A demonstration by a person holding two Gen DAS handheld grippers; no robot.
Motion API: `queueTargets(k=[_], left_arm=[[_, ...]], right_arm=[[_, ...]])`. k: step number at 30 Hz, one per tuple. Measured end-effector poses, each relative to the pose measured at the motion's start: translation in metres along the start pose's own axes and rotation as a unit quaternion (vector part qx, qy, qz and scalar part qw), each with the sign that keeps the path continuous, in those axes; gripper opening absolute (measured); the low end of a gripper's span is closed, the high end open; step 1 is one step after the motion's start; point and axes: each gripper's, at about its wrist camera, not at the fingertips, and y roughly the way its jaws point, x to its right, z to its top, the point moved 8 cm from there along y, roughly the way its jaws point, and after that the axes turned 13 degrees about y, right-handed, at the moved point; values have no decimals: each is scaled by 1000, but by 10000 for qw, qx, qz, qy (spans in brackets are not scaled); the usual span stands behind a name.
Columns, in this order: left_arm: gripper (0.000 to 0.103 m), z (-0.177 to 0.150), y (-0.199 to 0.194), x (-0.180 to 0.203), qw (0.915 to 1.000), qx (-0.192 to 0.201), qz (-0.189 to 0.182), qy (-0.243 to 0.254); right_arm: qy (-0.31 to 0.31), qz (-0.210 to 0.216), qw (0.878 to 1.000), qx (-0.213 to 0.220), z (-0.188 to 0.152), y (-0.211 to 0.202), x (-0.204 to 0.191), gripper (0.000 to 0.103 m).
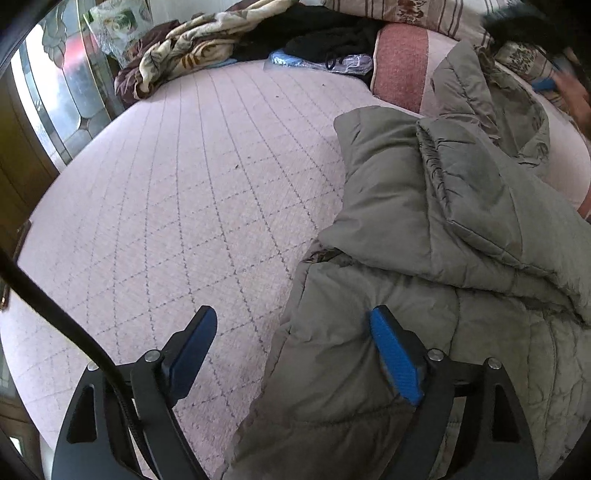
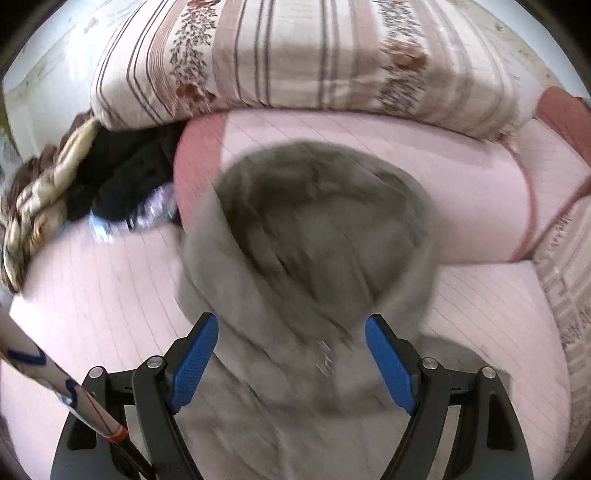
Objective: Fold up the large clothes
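Note:
A large grey-green padded jacket [image 1: 424, 236] lies on a pink quilted bed [image 1: 184, 192], with one sleeve folded across its body. My left gripper [image 1: 295, 321] is open above the jacket's left edge; nothing is between its blue pads. In the right wrist view the jacket's hood [image 2: 314, 229] lies open and blurred in front of my right gripper [image 2: 291, 328], which is open just above the jacket's collar area.
A patterned blanket [image 1: 192, 48] and black clothes [image 1: 325, 33] are piled at the bed's far end. A pink pillow [image 2: 369, 177] and a striped floral quilt [image 2: 295, 55] lie behind the hood. A glass door [image 1: 55, 92] is at left.

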Motion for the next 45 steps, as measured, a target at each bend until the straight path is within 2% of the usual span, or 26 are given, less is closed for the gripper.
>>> queueTargets(k=[6,9,12,13,14,15,16,19,22,25,28,34,37,39,41,45], left_arm=[[87,-2,5,-2,9999,-67,-98,-105],[88,-3,7,-1,9999,-69,-74,-83],[88,-3,9,-1,9999,-81,-60,-75],[88,-3,9,-1,9999,-93,-63,-78],[88,-2,9,0,9999,-100,-65,-79],[88,-2,9,0,9999,-105,-66,-77],[88,-2,9,0,9999,-111,-68,-74],[88,-2,8,0,9999,-127,-93,-64],[88,-2,0,0,9999,-36,-136,-27],[88,-2,-12,5,9996,120,-270,17],[88,-3,-25,3,9990,320,-297,-8],[88,-7,-34,-21,9974,313,-479,-428],[88,-9,-39,-32,9967,359,-440,-582],[88,-9,-40,-37,9965,375,-412,-621],[88,-8,-38,-39,9965,354,-386,-644],[88,-10,-35,-41,9968,281,-341,-662]], right_arm=[[581,27,9982,170,53,34,-32,88],[674,-151,9975,179,65,53,-35,88],[682,-257,9973,11,66,72,-32,86],[658,-307,9974,-28,65,75,-29,69],[628,-303,9975,-124,61,79,-27,36],[643,-246,9974,-216,58,81,-25,19],[680,-163,9971,-284,54,77,-23,11],[305,-209,9993,81,49,37,-18,8],[4,-44,9997,240,38,-10,-15,7],[-152,158,9992,323,13,-66,-4,7],[-288,331,9986,304,-26,-117,11,6],[-186,592,9980,-82,-140,-176,57,6],[-82,597,9976,-344,-206,-179,79,6],[37,590,9966,-581,-237,-166,85,6],[163,508,9951,-836,-259,-142,87,6],[262,287,9947,-957,-267,-91,85,6]])
